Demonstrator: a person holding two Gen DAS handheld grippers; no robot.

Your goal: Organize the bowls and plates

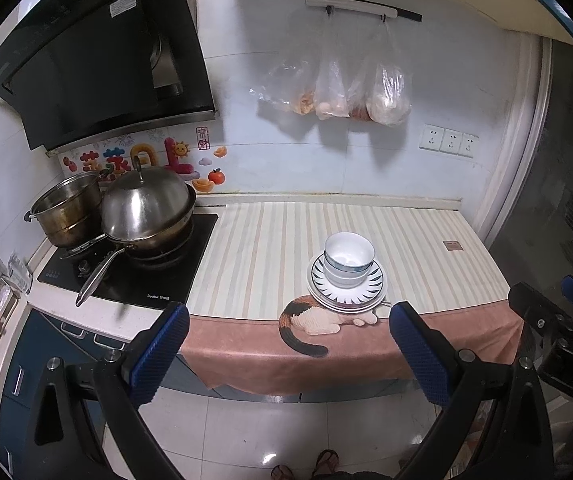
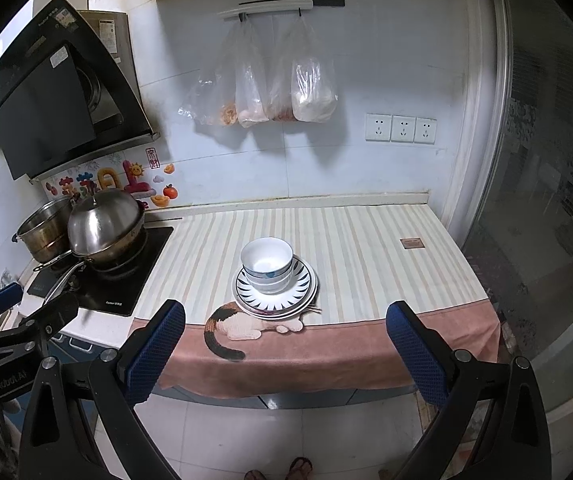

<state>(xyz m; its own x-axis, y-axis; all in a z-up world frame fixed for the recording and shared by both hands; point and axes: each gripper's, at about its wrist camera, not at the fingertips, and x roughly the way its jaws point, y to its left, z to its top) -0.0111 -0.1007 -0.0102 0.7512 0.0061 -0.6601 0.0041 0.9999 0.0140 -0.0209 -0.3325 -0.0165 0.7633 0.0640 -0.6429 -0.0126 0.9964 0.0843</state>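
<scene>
Bowls (image 1: 348,258) nested on stacked plates (image 1: 346,294), tabletop (image 1: 270,248) near edge. Left gripper (image 1: 288,350), right gripper (image 2: 286,346) hover back, fingers spread wide, empty. Stacking looks done; next likely checking.

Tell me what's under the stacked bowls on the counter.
The bowls sit on a stack of plates, top one with a dark-patterned rim, resting on the striped cloth. The plate count is unclear; their centres are covered.

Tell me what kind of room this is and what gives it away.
Most likely a home kitchen. A range hood hangs over a black cooktop holding a lidded wok, and stacked bowls on plates sit on a cloth-covered counter.
</scene>
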